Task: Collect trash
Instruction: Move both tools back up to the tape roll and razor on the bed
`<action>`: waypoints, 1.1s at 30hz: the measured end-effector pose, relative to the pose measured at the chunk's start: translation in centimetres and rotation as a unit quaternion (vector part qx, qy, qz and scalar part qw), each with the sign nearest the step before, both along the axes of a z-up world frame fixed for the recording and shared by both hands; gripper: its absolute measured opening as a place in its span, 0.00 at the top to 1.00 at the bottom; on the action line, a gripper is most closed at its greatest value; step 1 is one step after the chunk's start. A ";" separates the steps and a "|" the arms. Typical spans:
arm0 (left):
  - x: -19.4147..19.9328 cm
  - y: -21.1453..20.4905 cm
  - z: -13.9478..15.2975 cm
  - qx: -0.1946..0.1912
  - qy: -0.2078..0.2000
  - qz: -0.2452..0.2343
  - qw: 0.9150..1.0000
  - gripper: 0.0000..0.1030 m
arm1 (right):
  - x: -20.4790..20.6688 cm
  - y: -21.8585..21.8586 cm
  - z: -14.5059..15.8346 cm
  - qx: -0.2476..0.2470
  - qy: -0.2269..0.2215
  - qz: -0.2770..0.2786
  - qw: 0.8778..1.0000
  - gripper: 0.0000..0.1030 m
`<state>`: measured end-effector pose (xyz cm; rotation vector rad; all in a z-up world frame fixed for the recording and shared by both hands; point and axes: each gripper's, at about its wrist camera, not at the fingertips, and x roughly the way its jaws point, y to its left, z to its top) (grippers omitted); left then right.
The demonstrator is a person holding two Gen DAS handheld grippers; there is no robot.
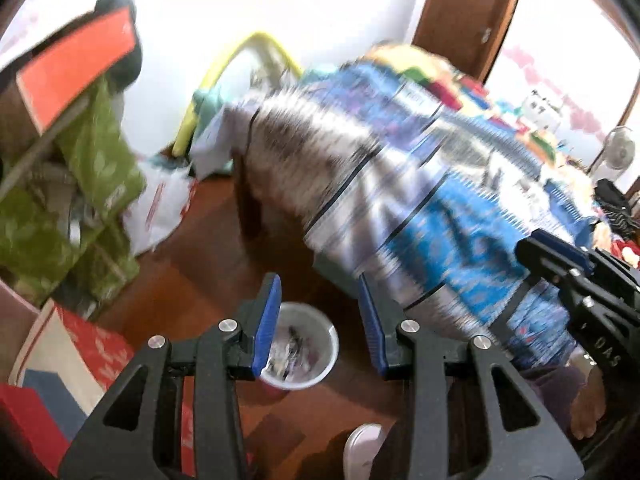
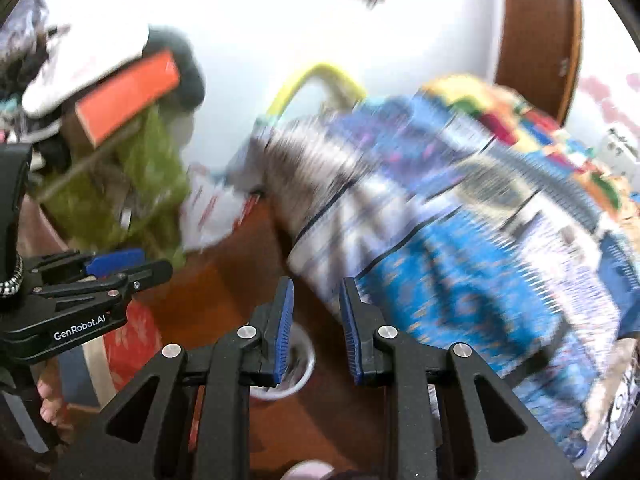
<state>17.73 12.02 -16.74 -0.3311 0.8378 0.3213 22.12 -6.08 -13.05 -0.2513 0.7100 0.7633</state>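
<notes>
Hovering above a round white bin (image 1: 298, 346) on the red-brown wooden floor (image 1: 192, 280), the left gripper (image 1: 319, 322) and right gripper (image 2: 316, 330) both show blue ribbed fingers (image 1: 266, 322) standing apart with nothing between them. Crumpled scraps sit inside the bin, near the corner of a bed draped in a blue patterned bedspread (image 1: 440, 216). The drop-off looks finished; the next move calls for finding more litter, perhaps the white crinkled bag (image 1: 160, 208) by the far wall.

Glossy wooden floor (image 1: 192, 280), seemingly plastic bin (image 1: 316, 344).
</notes>
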 end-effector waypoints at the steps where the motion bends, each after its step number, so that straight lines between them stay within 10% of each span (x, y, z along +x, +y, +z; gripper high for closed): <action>1: 0.1 -0.7 1.1 0.005 -0.013 -0.005 1.000 0.63 | -0.1 -0.8 0.9 0.010 -0.014 -0.009 1.000 0.79; 4: 0.4 -2.7 3.7 0.021 -0.045 -0.019 0.999 0.63 | 0.1 -4.0 3.8 0.043 -0.056 -0.040 0.997 0.75; 8: 1.3 -5.6 6.8 0.041 -0.086 -0.040 0.995 0.54 | 0.2 -7.9 6.7 0.080 -0.111 -0.081 0.987 0.33; 11: 2.4 -7.8 8.7 0.048 -0.115 -0.052 0.991 0.47 | 0.5 -10.3 7.9 0.078 -0.155 -0.117 0.978 0.22; 33: 18.3 -21.0 8.4 0.044 -0.132 -0.167 0.976 0.39 | 13.0 -22.6 3.2 0.030 -0.069 -0.238 0.968 0.21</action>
